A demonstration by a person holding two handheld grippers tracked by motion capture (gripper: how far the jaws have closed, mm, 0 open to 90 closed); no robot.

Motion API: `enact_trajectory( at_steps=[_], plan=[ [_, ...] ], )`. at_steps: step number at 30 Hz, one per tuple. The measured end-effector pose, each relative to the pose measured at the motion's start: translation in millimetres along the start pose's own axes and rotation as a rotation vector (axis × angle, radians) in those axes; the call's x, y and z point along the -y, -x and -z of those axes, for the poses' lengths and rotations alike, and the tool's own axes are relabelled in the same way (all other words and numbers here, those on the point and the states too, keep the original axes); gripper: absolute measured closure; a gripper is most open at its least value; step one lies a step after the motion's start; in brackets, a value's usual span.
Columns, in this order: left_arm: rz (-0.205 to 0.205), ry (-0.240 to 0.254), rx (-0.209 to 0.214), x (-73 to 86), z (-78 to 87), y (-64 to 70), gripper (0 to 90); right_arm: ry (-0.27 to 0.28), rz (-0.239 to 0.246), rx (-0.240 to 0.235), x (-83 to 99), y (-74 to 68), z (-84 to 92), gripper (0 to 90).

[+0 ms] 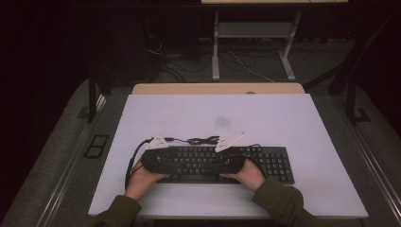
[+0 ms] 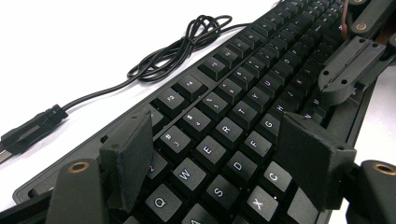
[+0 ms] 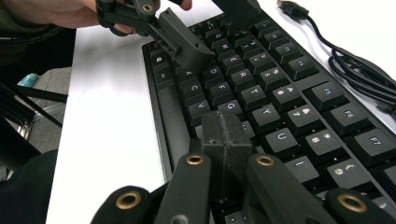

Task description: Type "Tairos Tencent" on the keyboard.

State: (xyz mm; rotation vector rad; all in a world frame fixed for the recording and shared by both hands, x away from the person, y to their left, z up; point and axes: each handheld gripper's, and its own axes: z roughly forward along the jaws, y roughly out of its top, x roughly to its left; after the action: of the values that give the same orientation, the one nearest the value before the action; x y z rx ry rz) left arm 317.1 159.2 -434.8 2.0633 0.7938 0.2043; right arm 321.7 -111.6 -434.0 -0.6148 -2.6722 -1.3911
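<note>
A black keyboard [image 1: 222,163] lay on the white tabletop [image 1: 213,113], near the person's edge, with its coiled cable [image 2: 182,42] beside its far side. The left hand-held gripper [image 2: 215,154] hung over the letter keys, its jaws apart with nothing pressed between them. The right hand-held gripper [image 3: 226,135] was clenched, pads together, empty, just above the keys near the middle rows.
</note>
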Motion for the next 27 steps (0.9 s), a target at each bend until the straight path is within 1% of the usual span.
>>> enact_trajectory(
  at_steps=[7, 15, 20, 22, 23, 25, 27],
  plan=[
    [-0.002, -0.001, -0.002, 0.2, -0.2, -0.1, 26.7, -0.026, 0.004, 0.015, 1.4, -0.3, -4.4, 89.2],
    [-0.001, -0.001, -0.002, 0.5, -0.4, -0.6, 26.7, -0.044, 0.011, 0.016, 2.4, -1.9, -8.7, 89.2],
    [-0.001, -0.002, -0.003, 0.6, -0.6, -0.5, 26.7, -0.047, 0.013, 0.022, 2.5, -1.8, -9.0, 89.2],
    [0.0, -0.002, -0.003, 0.7, -0.6, -0.5, 26.7, -0.058, 0.018, 0.028, 3.6, -1.3, -10.1, 89.2],
    [-0.001, -0.002, -0.004, 0.7, -0.7, -0.5, 26.7, -0.055, 0.011, 0.023, 3.9, -0.8, -10.2, 89.2],
    [0.0, -0.002, -0.004, 0.7, -0.6, -0.5, 26.6, -0.057, 0.02, 0.027, 3.5, -1.0, -10.3, 89.2],
    [0.0, -0.003, -0.004, 0.6, -0.6, -0.5, 26.6, -0.058, 0.019, 0.03, 3.3, -1.3, -10.3, 89.2]
  ],
)
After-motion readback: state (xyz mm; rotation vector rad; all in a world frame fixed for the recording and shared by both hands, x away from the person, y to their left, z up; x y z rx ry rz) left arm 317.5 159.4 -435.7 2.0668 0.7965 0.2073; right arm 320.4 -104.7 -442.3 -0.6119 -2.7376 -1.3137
